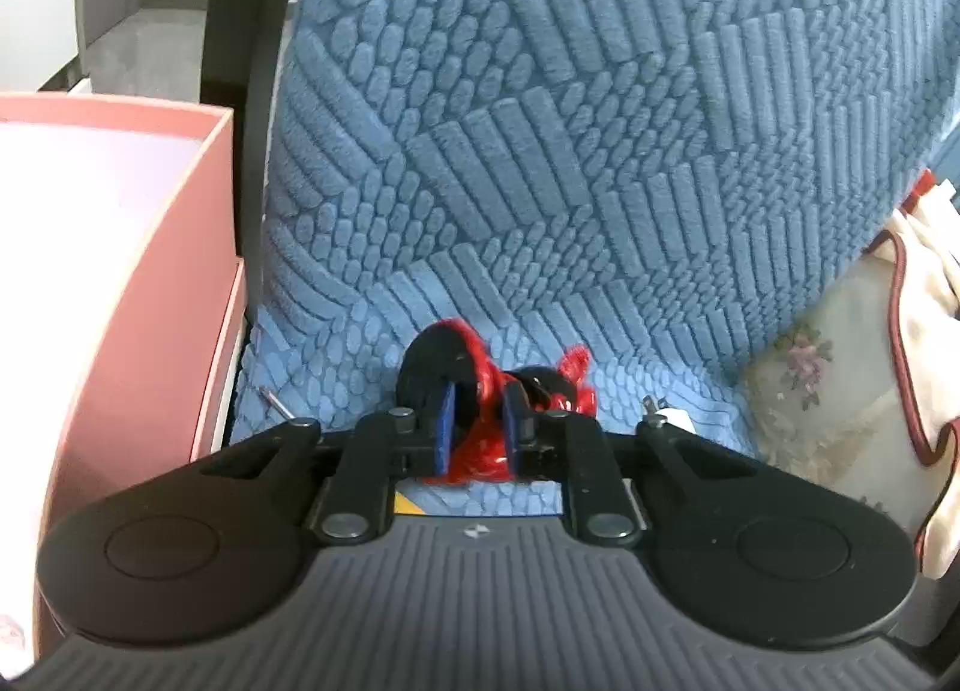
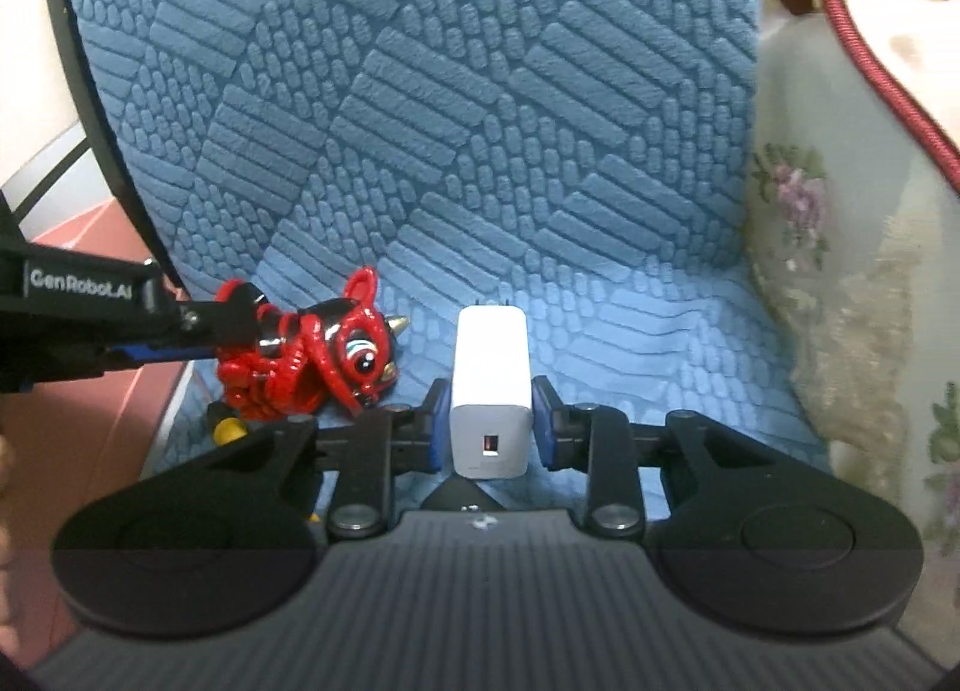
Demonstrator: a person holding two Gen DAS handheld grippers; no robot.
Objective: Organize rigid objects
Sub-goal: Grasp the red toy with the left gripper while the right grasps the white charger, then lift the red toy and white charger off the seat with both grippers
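a blue textured quilted cushion cover lies between a pink cardboard box and a floral cream cushion.

Both wrist views low and close over the blue textured seat cushion, facing its backrest. Left view nearer the cushion's left edge, right view nearer its right edge. Shared: red figurine, white charger, cushion.
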